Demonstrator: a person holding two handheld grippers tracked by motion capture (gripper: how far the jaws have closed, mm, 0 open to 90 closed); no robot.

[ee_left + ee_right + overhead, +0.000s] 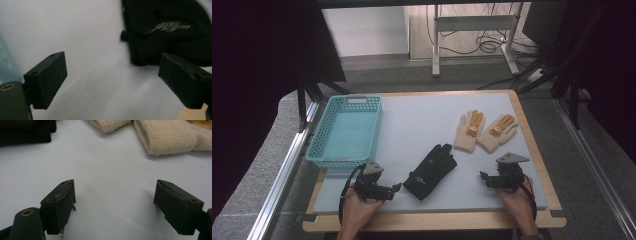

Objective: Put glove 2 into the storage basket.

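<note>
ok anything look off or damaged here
One thing: the pad on the right gripper is peeling, its left jaw facing lifted and frayed at the edge. Otherwise the black glove, the two cream gloves and the empty blue basket lie tidy.

Bare mat (412, 125) is left open between the basket (344, 131) at the far left and the cream gloves (484, 131) at the far right. The near middle is blocked by the black glove (430, 171), lying between both wide-open grippers.
</note>
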